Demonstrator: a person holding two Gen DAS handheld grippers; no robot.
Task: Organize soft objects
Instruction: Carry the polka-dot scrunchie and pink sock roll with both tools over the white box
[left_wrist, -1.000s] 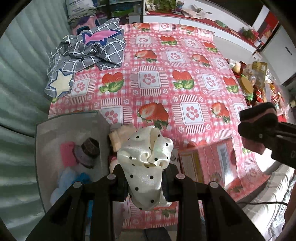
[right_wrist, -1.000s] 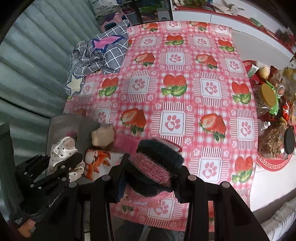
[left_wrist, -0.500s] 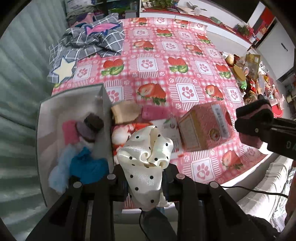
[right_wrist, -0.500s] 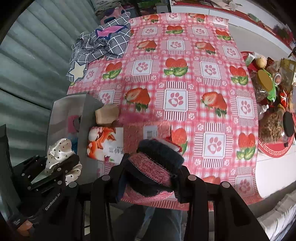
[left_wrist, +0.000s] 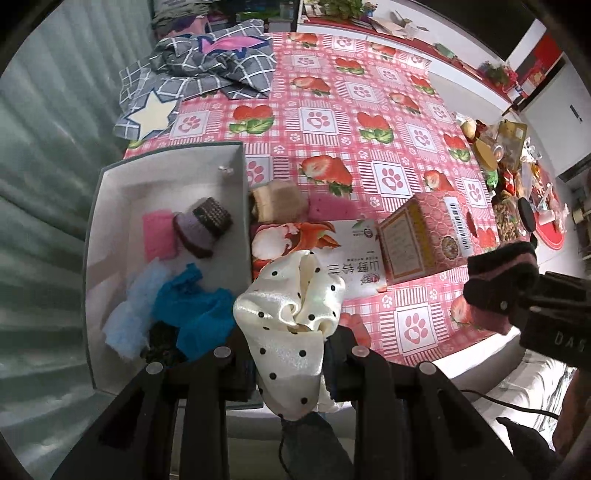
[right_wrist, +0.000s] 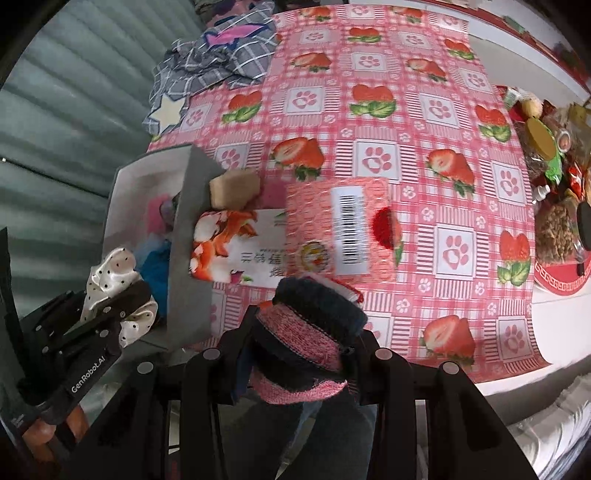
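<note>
Filling the left tongs (left_wrist: 290, 349): polka-dot scrunchie (left_wrist: 291, 314), beside box (left_wrist: 110, 192).

The table (left_wrist: 373, 122) wears a pink-and-white checked cloth printed with red strawberries, green leaves and pink paw prints in white squares. A cream satin scrunchie (left_wrist: 291, 314) has black polka dots. The knitted roll (right_wrist: 310, 332) is dark navy with speckled pink bands. The tongs (left_wrist: 290, 354) are black. The storage box (left_wrist: 110, 229) is grey outside and white inside; in it lie a pink cloth (left_wrist: 157, 236), a lilac-and-brown knitted hat (left_wrist: 203, 230), a bright blue cloth (left_wrist: 195, 310) and a pale blue one (left_wrist: 129, 314). The tissue pack (left_wrist: 332, 254) is white with orange and red flowers. The carton (left_wrist: 424, 236) is pink with a white barcode label. The crumpled blanket (left_wrist: 207, 70) is grey with white checks, a cream star and a pink fish.
</note>
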